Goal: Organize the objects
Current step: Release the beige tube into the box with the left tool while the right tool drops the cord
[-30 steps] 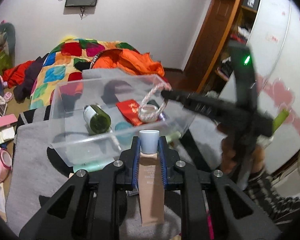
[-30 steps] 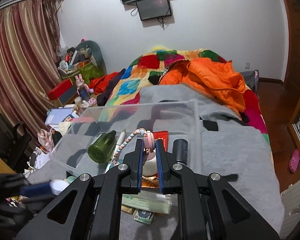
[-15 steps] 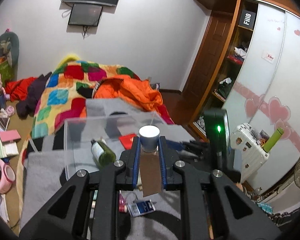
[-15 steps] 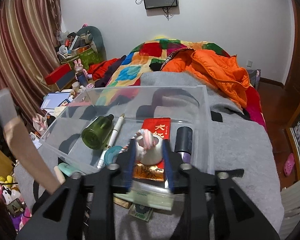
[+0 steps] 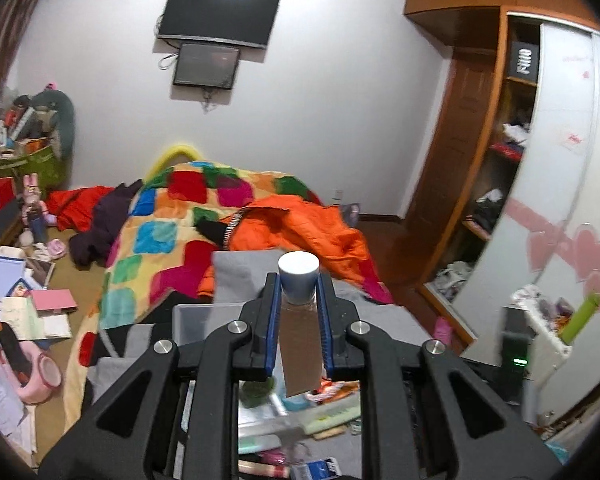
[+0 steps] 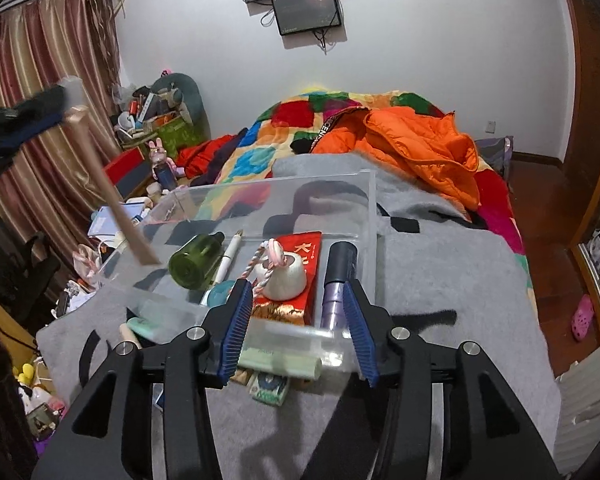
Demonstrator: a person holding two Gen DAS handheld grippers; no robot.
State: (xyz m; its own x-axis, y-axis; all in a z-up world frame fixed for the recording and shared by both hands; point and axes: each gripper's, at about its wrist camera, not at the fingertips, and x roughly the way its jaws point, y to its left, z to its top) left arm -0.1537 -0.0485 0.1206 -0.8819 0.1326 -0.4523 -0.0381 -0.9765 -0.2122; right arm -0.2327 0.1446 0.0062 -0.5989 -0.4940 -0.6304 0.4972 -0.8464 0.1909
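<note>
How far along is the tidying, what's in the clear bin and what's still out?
Done: the green bottle, pen, red envelope, white roped ornament and purple tube lie in the clear bin.
In hand: the left gripper clamps a tan tube; the right gripper is opening, empty.
Left: packets outside the bin.

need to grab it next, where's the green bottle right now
In the right wrist view, the green bottle lies on its side inside the clear bin, on its left part, right beside the white pen.
</note>
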